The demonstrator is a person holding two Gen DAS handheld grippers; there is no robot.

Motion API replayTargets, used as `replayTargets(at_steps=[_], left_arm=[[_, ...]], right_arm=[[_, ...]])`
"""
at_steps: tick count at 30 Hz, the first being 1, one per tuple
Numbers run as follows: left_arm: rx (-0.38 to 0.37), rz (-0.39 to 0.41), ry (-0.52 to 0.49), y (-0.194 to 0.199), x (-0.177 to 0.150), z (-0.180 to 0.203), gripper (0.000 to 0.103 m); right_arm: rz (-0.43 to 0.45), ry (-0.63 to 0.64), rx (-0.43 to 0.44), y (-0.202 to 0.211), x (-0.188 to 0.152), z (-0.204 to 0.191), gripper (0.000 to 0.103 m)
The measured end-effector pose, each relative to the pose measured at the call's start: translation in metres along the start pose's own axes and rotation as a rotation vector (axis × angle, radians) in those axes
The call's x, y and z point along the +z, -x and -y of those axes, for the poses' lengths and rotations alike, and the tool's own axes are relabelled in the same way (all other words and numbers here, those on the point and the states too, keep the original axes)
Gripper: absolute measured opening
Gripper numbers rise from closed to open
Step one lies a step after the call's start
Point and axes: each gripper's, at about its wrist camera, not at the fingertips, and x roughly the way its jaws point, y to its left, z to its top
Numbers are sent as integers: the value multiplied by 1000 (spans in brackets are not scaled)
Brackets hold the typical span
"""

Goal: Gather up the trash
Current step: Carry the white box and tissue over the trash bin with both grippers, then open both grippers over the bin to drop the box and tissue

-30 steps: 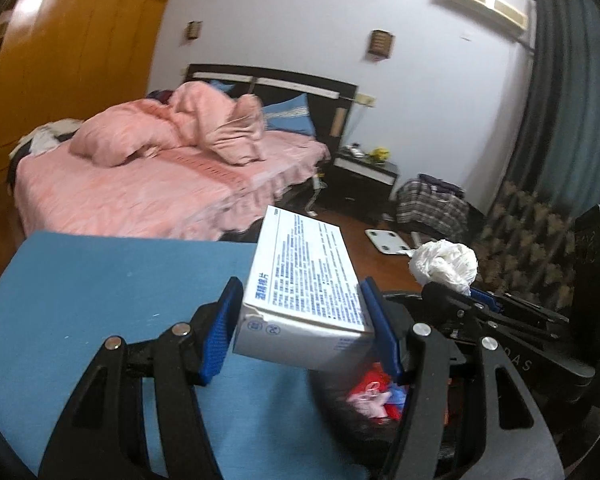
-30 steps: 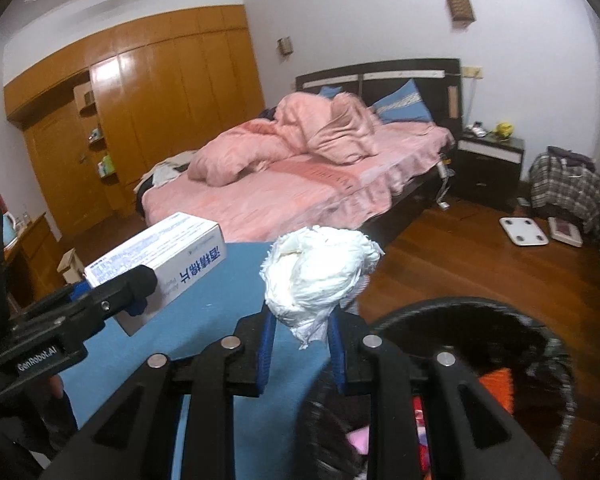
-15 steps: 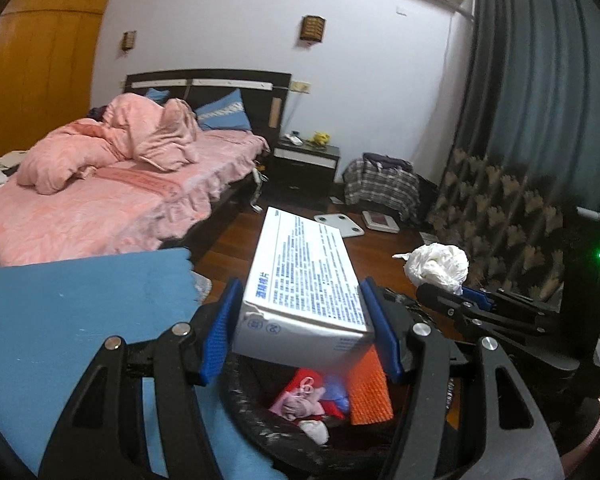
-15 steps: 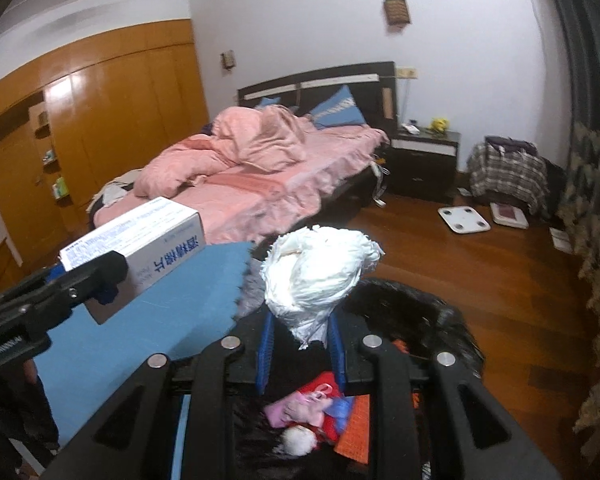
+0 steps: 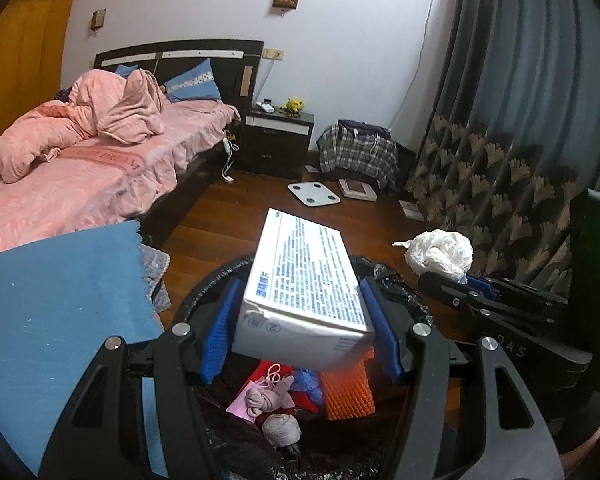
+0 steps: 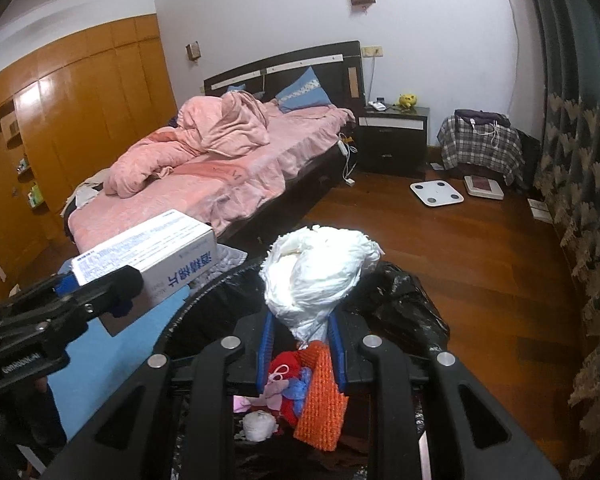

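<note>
The biggest thing in front of me is the bed (image 6: 236,184) with its pink cover and a rumpled pink duvet (image 5: 100,120) heaped toward the headboard. Past its foot, a dark nightstand (image 6: 394,140) stands against the wall, and a patterned curtain (image 5: 520,140) hangs down the right side of the room. A blue mat (image 5: 56,300) lies on the wooden floor (image 6: 480,248) to my left, its edge just beside the bin.

Directly below both my hands is the trash bin (image 5: 396,284), lined with a black bag. Inside it I can see an orange ridged piece (image 6: 320,396), something red, and a small pale wad.

My left gripper (image 5: 300,332) is clamped on a white box (image 5: 304,280) printed with blue text, the blue pads pressing its two long sides. The box pokes forward and sits in the air over the bin's opening, not touching the rim.

My right gripper (image 6: 302,348) is nearly closed and pinches the lower tail of a crumpled white tissue wad (image 6: 320,276); the bulk of the wad stands above the pads. It too hangs over the bin, near the far rim.

A white bathroom scale (image 6: 436,194) lies flat on the floor near the nightstand, well apart from the bin
</note>
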Motion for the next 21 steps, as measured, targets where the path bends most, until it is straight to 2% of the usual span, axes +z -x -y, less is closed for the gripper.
replayTargets(at_steps=[6,14,19,21], left_arm=[[-6,-41,10,-25,-2,-3,59],[-37,-88,29,-60,2,-14,59],[-48,-114,46,-73,2,-20,62],[-42,-115,55,-73,1,-24,67]], right_arm=[[-29,-8,3,-13,-5,8,24],[-94,-20,12,-51,-5,22,26],[-118,-45,-10,-62,-7,34,37],[-112,-53,-18,-60,-9,39,42]])
